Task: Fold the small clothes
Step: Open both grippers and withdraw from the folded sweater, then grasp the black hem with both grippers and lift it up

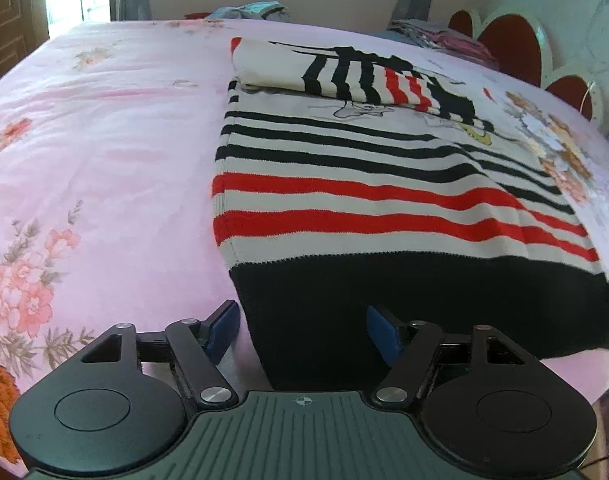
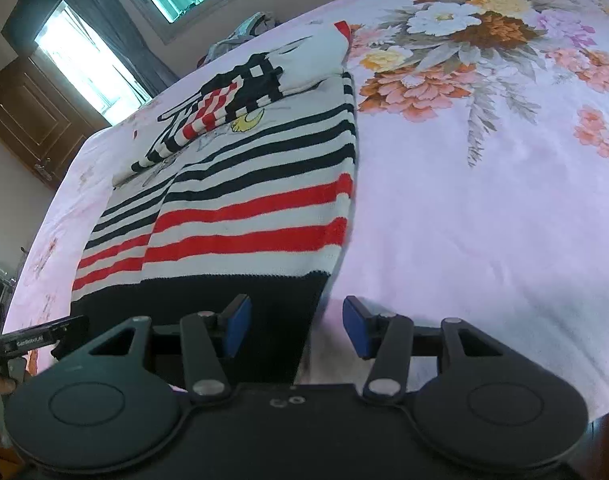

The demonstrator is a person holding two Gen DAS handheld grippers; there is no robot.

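Note:
A small knitted sweater (image 1: 364, 184) with black, red and white stripes and a black hem lies flat on the pink floral bed, sleeves folded over its chest. My left gripper (image 1: 302, 330) is open, its jaws astride the hem's left corner, one blue pad (image 1: 224, 330) over the sheet, the other over the black hem. In the right wrist view the sweater (image 2: 244, 208) lies ahead and left. My right gripper (image 2: 296, 330) is open astride the hem's right corner. The left gripper's tip (image 2: 36, 340) shows at the left edge.
The pink floral bedsheet (image 1: 104, 140) spreads wide to the left and to the right in the right wrist view (image 2: 484, 220). Piled clothes (image 1: 252, 10) lie at the bed's far edge. A red and white headboard (image 1: 516, 44) stands at the right.

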